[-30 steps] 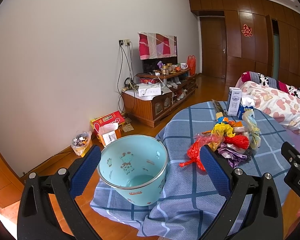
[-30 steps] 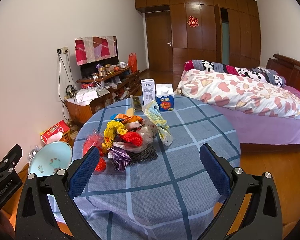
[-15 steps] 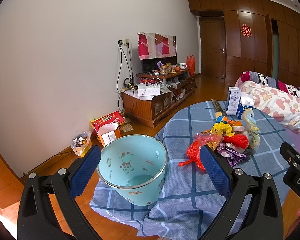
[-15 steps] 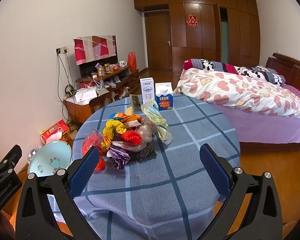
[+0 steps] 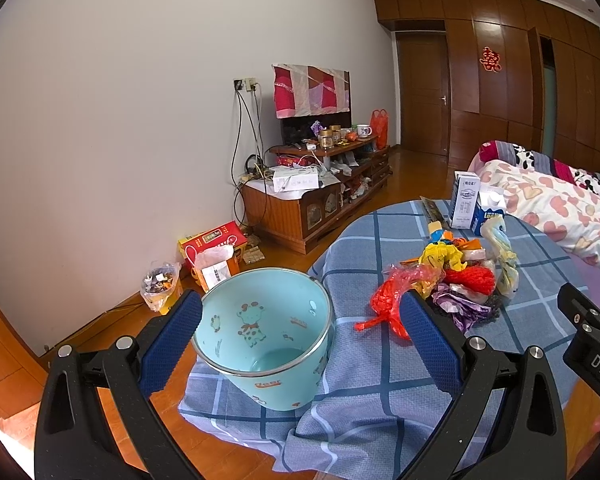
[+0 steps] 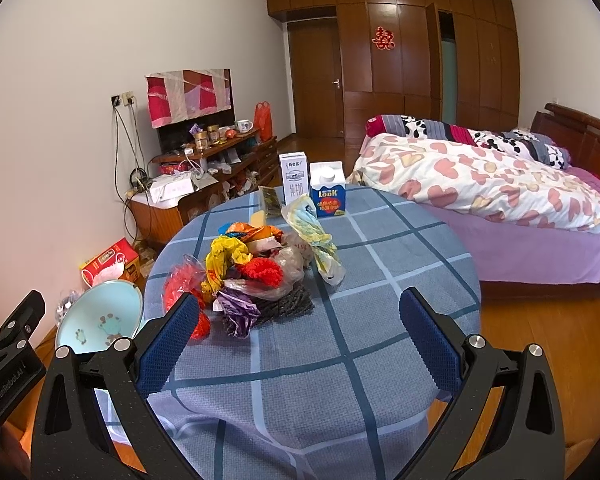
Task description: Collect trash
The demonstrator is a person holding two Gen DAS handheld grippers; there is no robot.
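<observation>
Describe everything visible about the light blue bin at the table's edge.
The light blue bin is a tapered, open-topped pail with a thin metal-looking rim and cartoon giraffe prints. It looks empty, tilts slightly, and sits against the draped checked tablecloth; what supports it underneath is hidden. It appears between the open left gripper's fingers, apparently untouched.

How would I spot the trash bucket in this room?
Find the round table with the blue checked cloth. At its left edge stands a pale blue bucket, open and empty, with a cartoon giraffe inside. It is the only container; the trash pile is loose bags.
</observation>
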